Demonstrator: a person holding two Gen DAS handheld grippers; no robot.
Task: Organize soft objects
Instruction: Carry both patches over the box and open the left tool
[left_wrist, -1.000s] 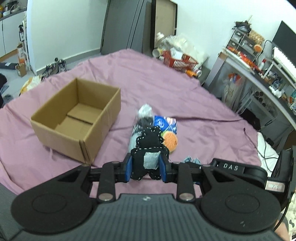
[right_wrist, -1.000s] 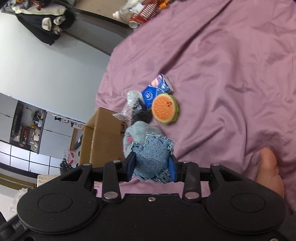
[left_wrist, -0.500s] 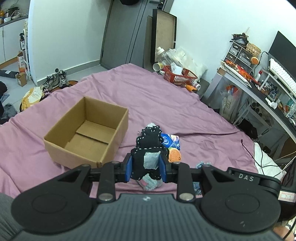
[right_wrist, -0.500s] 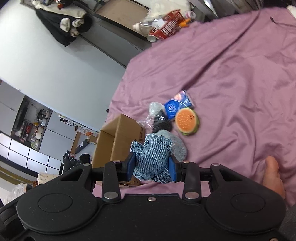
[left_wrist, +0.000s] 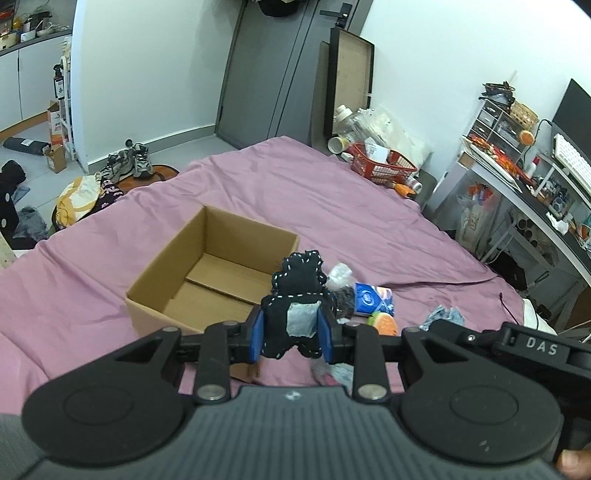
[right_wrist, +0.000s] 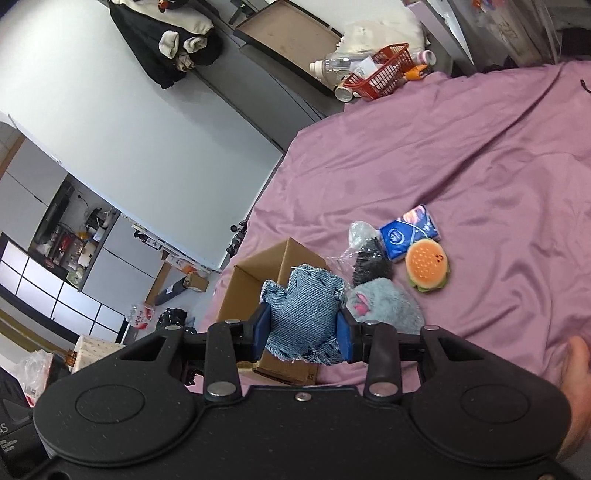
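Observation:
My left gripper (left_wrist: 291, 334) is shut on a black stitched cloth toy (left_wrist: 295, 295) with a grey patch, held above the near right corner of an open cardboard box (left_wrist: 184, 280) on the purple bed. My right gripper (right_wrist: 303, 332) is shut on a blue denim cloth toy (right_wrist: 303, 302), held up beside the same box (right_wrist: 258, 273). On the bed lie a grey fluffy toy (right_wrist: 388, 302), a burger plush (right_wrist: 426, 264), a blue tissue pack (right_wrist: 406, 234) and a dark item in clear plastic (right_wrist: 369, 258). The burger (left_wrist: 384, 323) and tissue pack (left_wrist: 373, 299) also show in the left wrist view.
The purple bed sheet (left_wrist: 332, 206) spreads around the box. A red basket (left_wrist: 382, 168) with bottles stands past the far bed edge. A cluttered desk (left_wrist: 517, 184) runs along the right. Shoes and bags (left_wrist: 125, 166) lie on the floor at left.
Both grippers have lifted with their toys still held. The left one has shifted so that the box now lies straight ahead and below it.

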